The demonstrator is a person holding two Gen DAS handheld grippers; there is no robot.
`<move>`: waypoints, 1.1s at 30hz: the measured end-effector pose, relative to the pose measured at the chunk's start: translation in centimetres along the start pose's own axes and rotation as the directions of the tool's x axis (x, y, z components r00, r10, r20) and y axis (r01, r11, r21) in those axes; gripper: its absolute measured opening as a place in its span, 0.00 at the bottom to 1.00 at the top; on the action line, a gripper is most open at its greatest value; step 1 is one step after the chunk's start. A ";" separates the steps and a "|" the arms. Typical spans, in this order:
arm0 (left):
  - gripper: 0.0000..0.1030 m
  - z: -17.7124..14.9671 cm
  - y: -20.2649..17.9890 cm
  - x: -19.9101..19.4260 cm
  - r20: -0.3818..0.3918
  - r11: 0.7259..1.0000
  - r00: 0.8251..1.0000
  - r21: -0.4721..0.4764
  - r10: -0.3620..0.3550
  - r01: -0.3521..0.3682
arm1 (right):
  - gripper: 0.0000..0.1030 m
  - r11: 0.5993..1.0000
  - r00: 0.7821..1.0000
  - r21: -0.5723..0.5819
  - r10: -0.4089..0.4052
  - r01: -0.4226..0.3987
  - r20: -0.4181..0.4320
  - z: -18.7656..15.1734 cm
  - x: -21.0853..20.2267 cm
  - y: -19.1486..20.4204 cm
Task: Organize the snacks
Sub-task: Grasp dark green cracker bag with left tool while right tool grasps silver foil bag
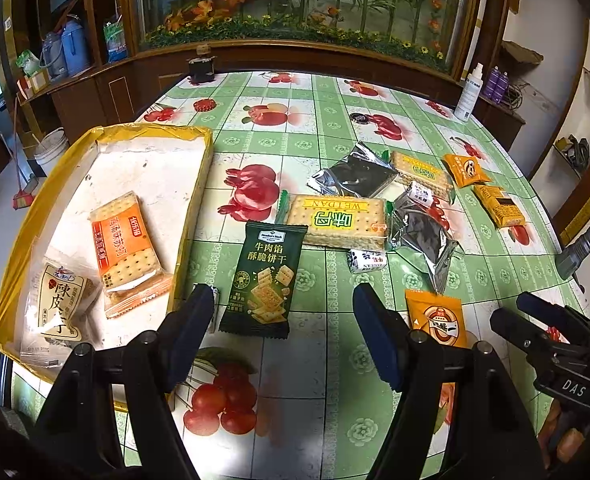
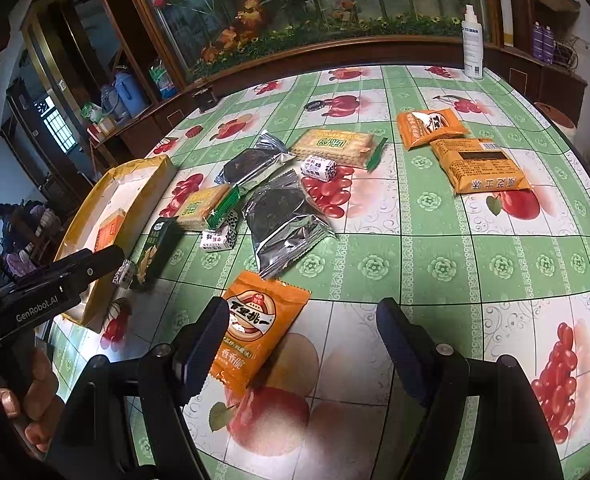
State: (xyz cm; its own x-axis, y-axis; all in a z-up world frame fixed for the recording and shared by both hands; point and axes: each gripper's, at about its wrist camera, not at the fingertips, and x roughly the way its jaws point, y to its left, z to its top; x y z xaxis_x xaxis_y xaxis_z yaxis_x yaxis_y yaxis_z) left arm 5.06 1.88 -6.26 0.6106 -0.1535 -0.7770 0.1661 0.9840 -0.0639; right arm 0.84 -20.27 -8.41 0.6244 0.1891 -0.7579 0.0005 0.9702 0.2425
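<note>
My left gripper (image 1: 283, 320) hovers open over the table, and a dark green cracker packet (image 1: 265, 276) lies flat just ahead between its fingers, untouched. To its left a yellow-rimmed box (image 1: 191, 216) holds an orange cracker pack (image 1: 127, 248) and a white packet (image 1: 61, 304). My right gripper (image 2: 303, 332) is open too, with an orange snack packet (image 2: 255, 328) lying by its left finger (image 2: 203, 344). Scattered beyond are silver packets (image 2: 287, 224), yellow-labelled cracker packs (image 2: 335, 144), small white candies (image 2: 319, 168) and two orange packs (image 2: 483, 168).
A white spray bottle (image 2: 473, 44) and a small dark jar (image 1: 201, 70) stand at the table's far edge, against a wooden cabinet. A small wrapped candy (image 1: 215, 300) lies beside the box wall. The fruit-print tablecloth (image 2: 435, 264) covers the table.
</note>
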 end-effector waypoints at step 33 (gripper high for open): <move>0.70 1.2 0.7 8.0 -0.155 0.996 0.987 0.083 0.041 -0.029 | 0.73 0.980 0.995 -0.198 -0.019 0.000 -0.095 6.2 10.5 3.6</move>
State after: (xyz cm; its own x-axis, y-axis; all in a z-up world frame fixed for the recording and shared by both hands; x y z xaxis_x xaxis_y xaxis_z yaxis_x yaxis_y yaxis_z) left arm 11.03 1.20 -11.76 0.4894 -0.0969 -0.8667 0.2121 0.9772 0.0105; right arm 12.20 -15.72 -11.74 0.5475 0.1844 -0.8162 -0.1547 0.9809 0.1178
